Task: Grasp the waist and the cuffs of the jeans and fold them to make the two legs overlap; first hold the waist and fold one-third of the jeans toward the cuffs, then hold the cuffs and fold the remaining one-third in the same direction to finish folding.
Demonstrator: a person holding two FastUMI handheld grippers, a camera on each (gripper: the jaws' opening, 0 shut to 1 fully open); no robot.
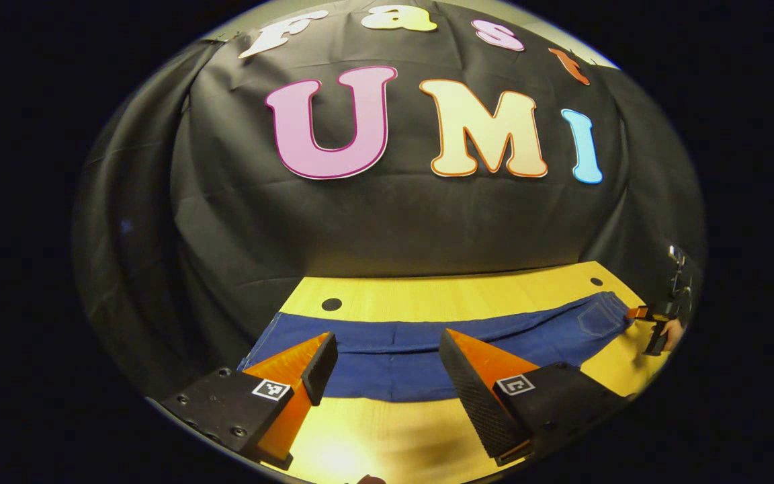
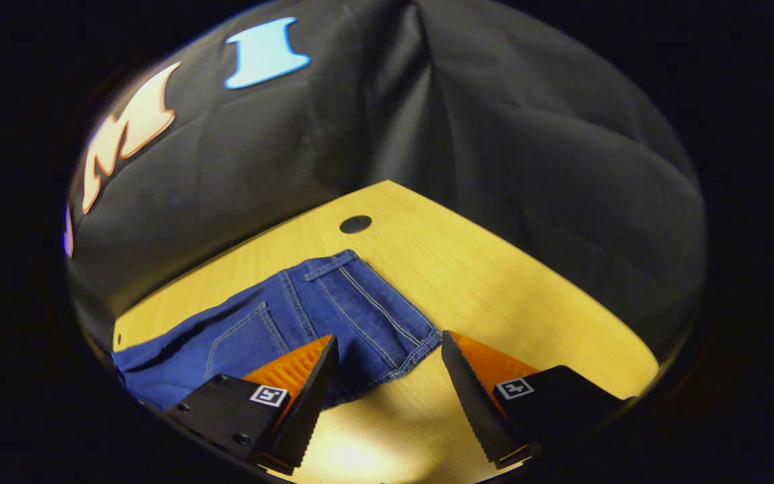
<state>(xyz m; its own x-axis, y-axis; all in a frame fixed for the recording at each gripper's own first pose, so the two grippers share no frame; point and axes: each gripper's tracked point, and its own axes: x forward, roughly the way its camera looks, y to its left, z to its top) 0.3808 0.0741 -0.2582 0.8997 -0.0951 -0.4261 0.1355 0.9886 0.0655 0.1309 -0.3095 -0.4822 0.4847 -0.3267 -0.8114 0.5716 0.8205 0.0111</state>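
The desk [image 1: 427,296] is a light wood surface set against the black cloth wall [image 1: 387,222]. One round dark hole [image 1: 331,304] sits near its far left corner in the left gripper view, and another hole [image 2: 355,224] sits near the far right corner in the right gripper view.

The jeans [image 1: 420,356] lie flat on the desk, stretched lengthwise along the far edge. The leg end lies toward the left corner. The waist [image 2: 387,302], with its back pocket [image 2: 239,336] facing up, lies toward the right corner, short of the hole.

The left gripper [image 1: 387,359] is held low over the near part of the desk, pointing toward the far edge, level with the leg section. Its jaws stand wide apart. The fingers [image 1: 320,366] hold nothing; contact with the fabric cannot be confirmed.

The right gripper [image 2: 387,363] is held low at the right end of the jeans, pointing toward the far right corner. Its jaws stand wide apart, straddling the near corner of the waist. Nothing is clamped between them.

In the left gripper view, a hand [image 1: 672,333] holds the right gripper at the waist end, near the right edge of the desk.
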